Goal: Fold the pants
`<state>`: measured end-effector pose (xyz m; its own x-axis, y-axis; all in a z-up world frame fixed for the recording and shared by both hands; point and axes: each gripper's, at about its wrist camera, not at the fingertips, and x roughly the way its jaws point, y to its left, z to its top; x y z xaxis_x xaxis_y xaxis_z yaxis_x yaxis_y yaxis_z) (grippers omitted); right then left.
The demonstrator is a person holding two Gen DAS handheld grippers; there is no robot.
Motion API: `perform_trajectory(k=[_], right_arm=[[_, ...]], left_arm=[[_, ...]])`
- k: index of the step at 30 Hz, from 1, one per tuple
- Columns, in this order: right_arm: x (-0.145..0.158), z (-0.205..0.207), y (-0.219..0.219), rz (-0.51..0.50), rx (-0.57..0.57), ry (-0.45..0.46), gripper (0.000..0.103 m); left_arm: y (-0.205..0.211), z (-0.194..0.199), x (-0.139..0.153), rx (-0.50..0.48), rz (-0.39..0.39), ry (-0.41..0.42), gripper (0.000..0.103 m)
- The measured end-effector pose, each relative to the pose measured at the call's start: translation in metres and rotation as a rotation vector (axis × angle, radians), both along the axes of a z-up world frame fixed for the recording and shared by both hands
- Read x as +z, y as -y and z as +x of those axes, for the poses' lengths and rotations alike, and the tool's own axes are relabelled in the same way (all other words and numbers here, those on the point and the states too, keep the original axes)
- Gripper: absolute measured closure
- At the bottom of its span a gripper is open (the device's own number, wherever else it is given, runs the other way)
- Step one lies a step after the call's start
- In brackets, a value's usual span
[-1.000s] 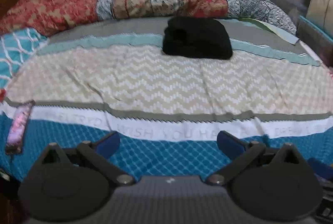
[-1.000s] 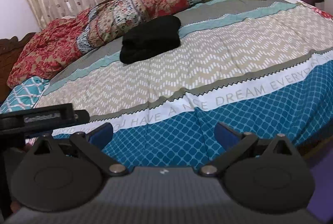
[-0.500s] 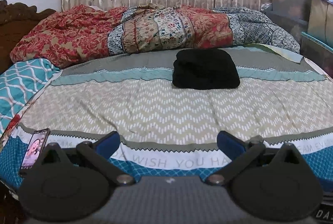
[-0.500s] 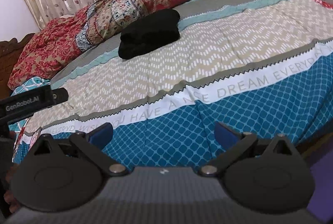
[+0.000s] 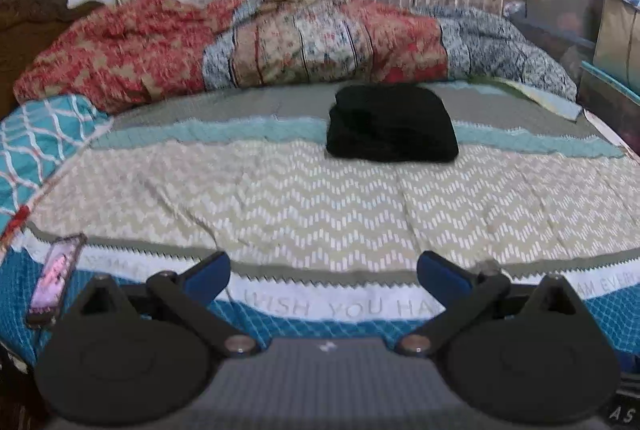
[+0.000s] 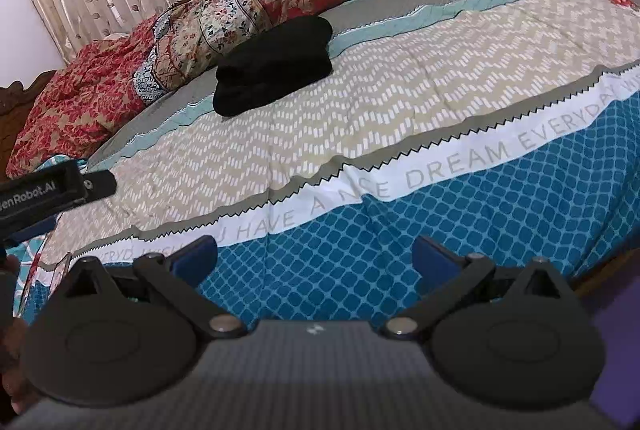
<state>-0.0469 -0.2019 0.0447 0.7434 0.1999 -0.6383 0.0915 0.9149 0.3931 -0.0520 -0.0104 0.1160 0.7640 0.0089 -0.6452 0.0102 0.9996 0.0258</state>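
Left wrist view: the black pants (image 5: 391, 128) are sitting as a compact folded bundle on the far half of the bed (image 5: 320, 214), across the teal and grey stripes, just in front of the rumpled quilt (image 5: 280, 42). The left gripper (image 5: 323, 270) is hanging over the near edge with jaws spread wide, nothing between them, well apart from the bundle. A phone (image 5: 54, 280) is lying at the near left edge of the bed. Storage boxes (image 5: 580, 2) are standing off to the right.

Handling, as a judgement: soft, light knit-like fabric, limp, not fragile, probably shifting or unrolling if lifted by one layer. Best hold looks like the thick folded edges at the left and right ends, pinching all layers together.

Right wrist view: the right gripper (image 6: 314, 254) is also gaping, empty, over the blue diamond border. The pants (image 6: 276, 66) are showing obliquely here, so the stacked layers and rounded roll on the near end are reading better than in the left view. This view is also showing the left gripper's body (image 6: 44, 190) at the left edge, and the printed lettering band (image 6: 440, 170); the phone and boxes are mostly not showing.
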Motion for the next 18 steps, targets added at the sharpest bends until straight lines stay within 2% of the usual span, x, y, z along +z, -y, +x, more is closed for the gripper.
perform_trajectory(k=[4, 8, 18], right_arm=[[0.004, -0.003, -0.002, -0.015, 0.000, 0.023, 0.000], [0.009, -0.004, -0.004, -0.021, -0.001, 0.044, 0.000], [0.022, -0.009, -0.013, -0.052, 0.016, 0.101, 0.000]], left_arm=[[-0.002, 0.003, -0.008, 0.003, -0.020, -0.068, 0.000], [-0.004, 0.003, -0.012, 0.010, -0.004, -0.101, 0.000], [-0.002, 0.002, -0.016, 0.014, 0.057, -0.110, 0.000]])
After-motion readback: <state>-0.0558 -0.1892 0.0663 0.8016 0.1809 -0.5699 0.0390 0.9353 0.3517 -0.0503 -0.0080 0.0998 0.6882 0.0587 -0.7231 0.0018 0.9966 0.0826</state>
